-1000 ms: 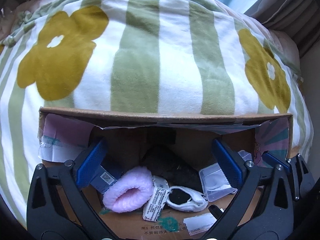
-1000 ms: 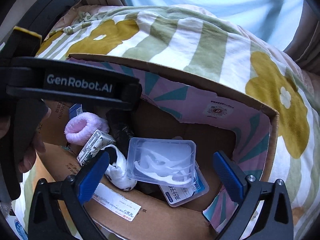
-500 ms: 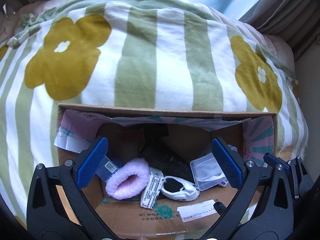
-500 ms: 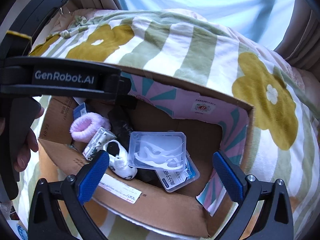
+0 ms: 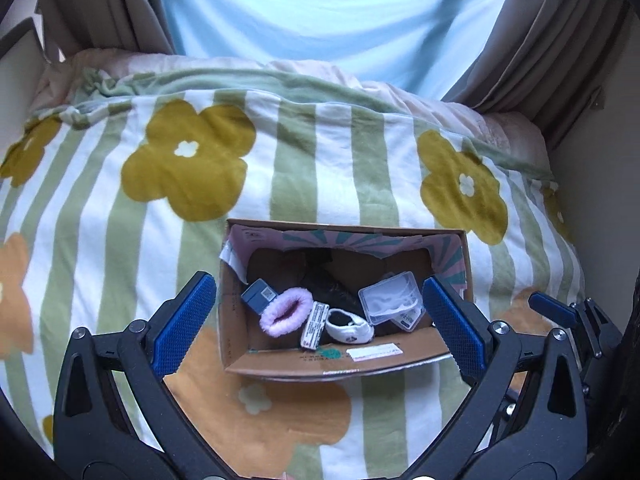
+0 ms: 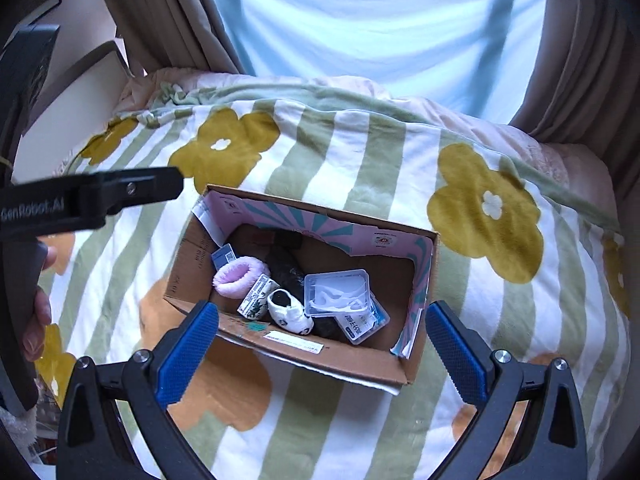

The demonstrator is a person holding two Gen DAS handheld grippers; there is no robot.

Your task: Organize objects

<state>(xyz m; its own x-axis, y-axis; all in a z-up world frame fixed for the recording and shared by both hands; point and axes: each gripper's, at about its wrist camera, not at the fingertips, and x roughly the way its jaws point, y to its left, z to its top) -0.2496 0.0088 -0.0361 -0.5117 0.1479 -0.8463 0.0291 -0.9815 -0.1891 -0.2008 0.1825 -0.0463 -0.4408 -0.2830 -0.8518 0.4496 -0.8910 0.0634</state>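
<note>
An open cardboard box [image 5: 340,364] [image 6: 304,354] lies on the flowered blanket. Inside it are a pink fluffy ring [image 5: 285,311] [image 6: 240,274], a small printed carton [image 5: 315,325] [image 6: 254,300], a white baby shoe [image 5: 349,326] [image 6: 290,312], a clear plastic case [image 5: 390,298] [image 6: 336,292], a blue box [image 5: 259,295] [image 6: 225,257] and a dark item [image 5: 330,284]. My left gripper [image 5: 320,326] is open and empty, above the box's near side. My right gripper [image 6: 322,354] is open and empty, above the box's near wall.
The green-striped blanket with yellow flowers [image 5: 192,168] [image 6: 484,208] covers the bed. Curtains [image 5: 552,40] and a bright window [image 6: 380,20] stand behind. The left gripper's body [image 6: 80,200] and the person's hand cross the right wrist view at the left.
Both grippers have pulled up and back from the box, which now looks much smaller. The box's contents have not moved. Both stay open.
</note>
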